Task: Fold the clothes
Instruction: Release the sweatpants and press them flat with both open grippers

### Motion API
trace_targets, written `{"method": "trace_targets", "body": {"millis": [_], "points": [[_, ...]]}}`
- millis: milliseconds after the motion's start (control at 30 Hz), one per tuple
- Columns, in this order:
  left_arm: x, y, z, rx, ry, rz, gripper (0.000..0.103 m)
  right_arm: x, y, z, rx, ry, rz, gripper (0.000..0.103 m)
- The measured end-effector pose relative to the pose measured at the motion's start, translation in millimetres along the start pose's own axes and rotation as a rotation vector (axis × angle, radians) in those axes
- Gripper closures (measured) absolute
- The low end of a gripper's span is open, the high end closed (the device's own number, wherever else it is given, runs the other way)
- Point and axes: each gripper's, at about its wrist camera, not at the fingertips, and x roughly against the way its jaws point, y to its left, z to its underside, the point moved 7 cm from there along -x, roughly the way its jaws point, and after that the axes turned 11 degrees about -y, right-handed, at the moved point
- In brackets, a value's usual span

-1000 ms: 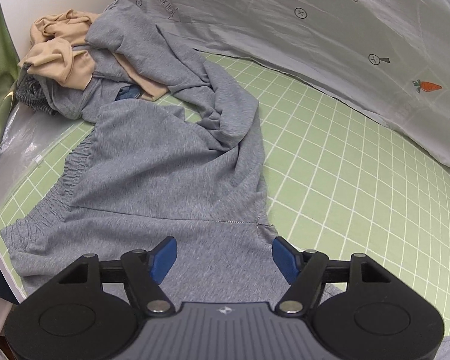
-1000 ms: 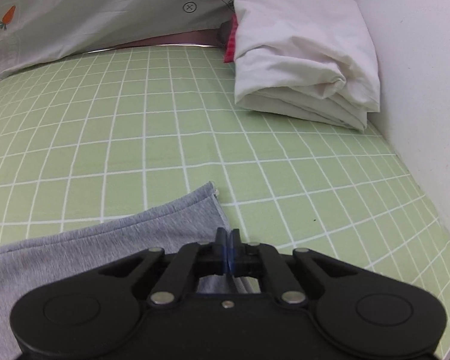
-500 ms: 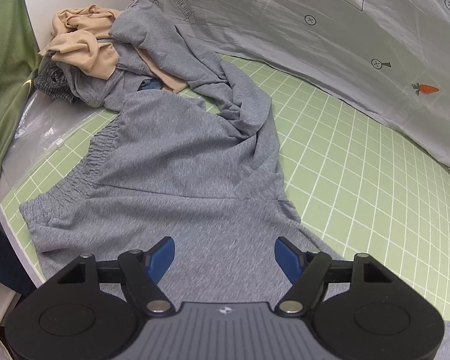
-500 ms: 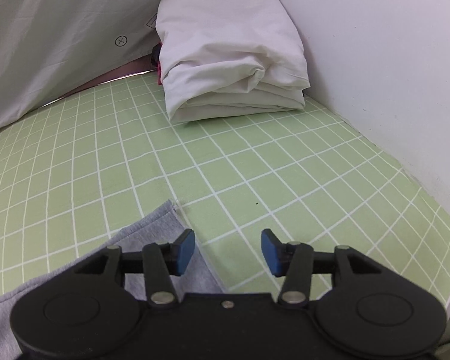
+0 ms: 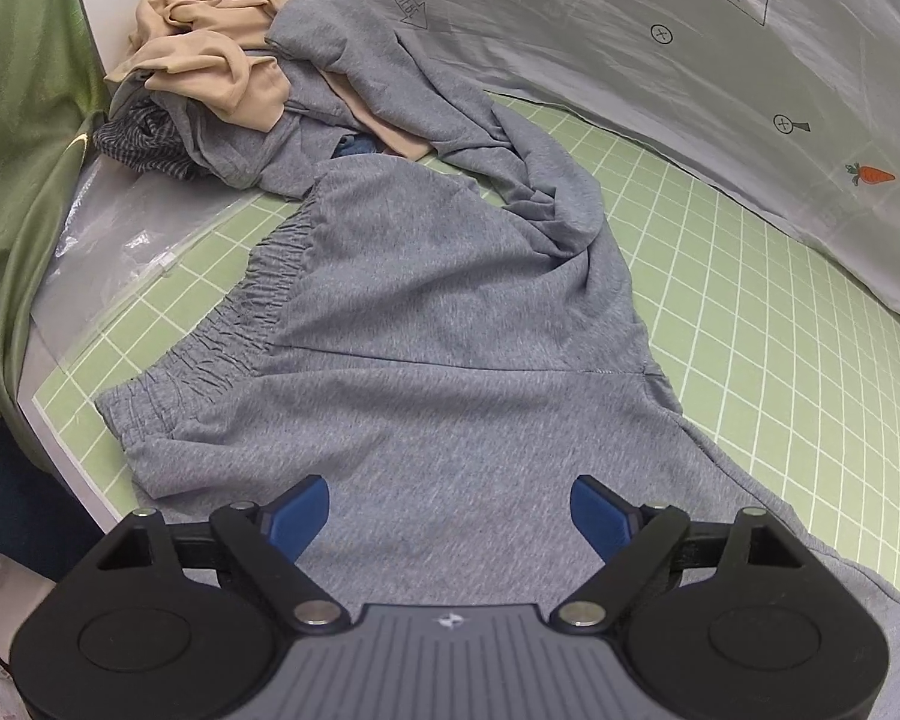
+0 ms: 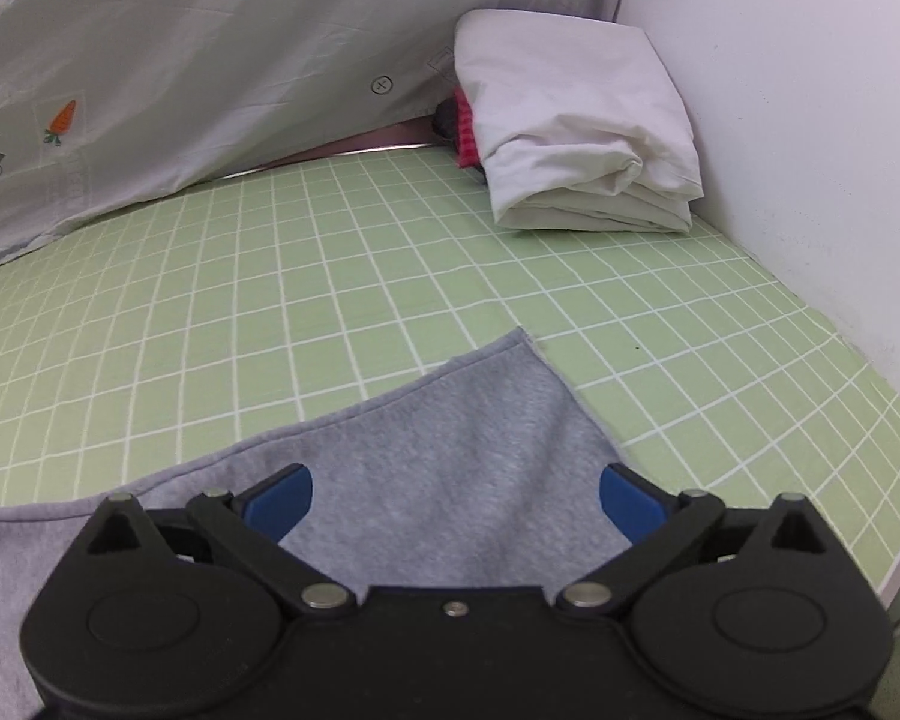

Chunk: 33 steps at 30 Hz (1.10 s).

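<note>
Soft, limp grey sweatpants point(image 5: 426, 324); both the left tool point(image 5: 450, 510) and right tool point(image 6: 456, 498), just opened wide, hold nothing; best pinched at the elastic waistband point(image 5: 252, 300), left of frame.

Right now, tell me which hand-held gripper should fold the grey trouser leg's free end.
Probably the right hand-held gripper: open after releasing, it hangs over the leg end of the grey trousers. The left hand-held gripper, also open, sits nearer the waistband.
</note>
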Motion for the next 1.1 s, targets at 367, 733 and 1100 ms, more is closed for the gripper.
{"method": "trace_targets", "body": {"millis": [367, 733, 1100], "points": [[-33.6, 52.7, -43.3, 0.033, 0.006, 0.0, 0.01, 22.8, 105.8, -10.4, 0.028, -0.011, -0.071, 0.0], [-97.8, 113.9, -84.0, 0.123, 0.05, -0.082, 0.01, 7.5, 270.8, -43.0, 0.111, 0.004, -0.261, 0.0], [-207.7, 131.6, -131.8, 0.111, 0.147, -0.178, 0.01, -69.5, 471.8, -60.3, 0.237, 0.076, -0.41, 0.0]]}}
